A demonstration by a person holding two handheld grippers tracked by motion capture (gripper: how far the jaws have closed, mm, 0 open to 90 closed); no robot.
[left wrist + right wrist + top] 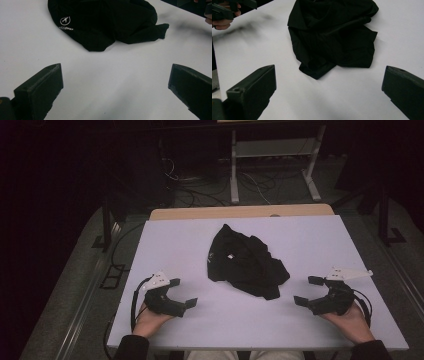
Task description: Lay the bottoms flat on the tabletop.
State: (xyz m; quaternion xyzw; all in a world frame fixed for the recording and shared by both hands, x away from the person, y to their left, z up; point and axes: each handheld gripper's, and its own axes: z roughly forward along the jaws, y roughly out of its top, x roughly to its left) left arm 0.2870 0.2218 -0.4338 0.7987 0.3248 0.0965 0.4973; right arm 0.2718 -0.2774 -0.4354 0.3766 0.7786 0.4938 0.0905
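Garment [246, 262] crumpled between open tongs

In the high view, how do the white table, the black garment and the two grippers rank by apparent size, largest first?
1. White table.
2. Black garment, crumpled at the middle.
3. Left gripper and right gripper: they look about alike, both open, so I do not rank them.

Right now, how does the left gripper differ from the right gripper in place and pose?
The left gripper rests on the table left of the black garment, its jaws pointing right toward it; the right gripper rests on the other side, its jaws pointing left. The left gripper's grey plate sits close over the hand; the right gripper's grey plate sticks out to the right. Both are open, empty and clear of the garment.
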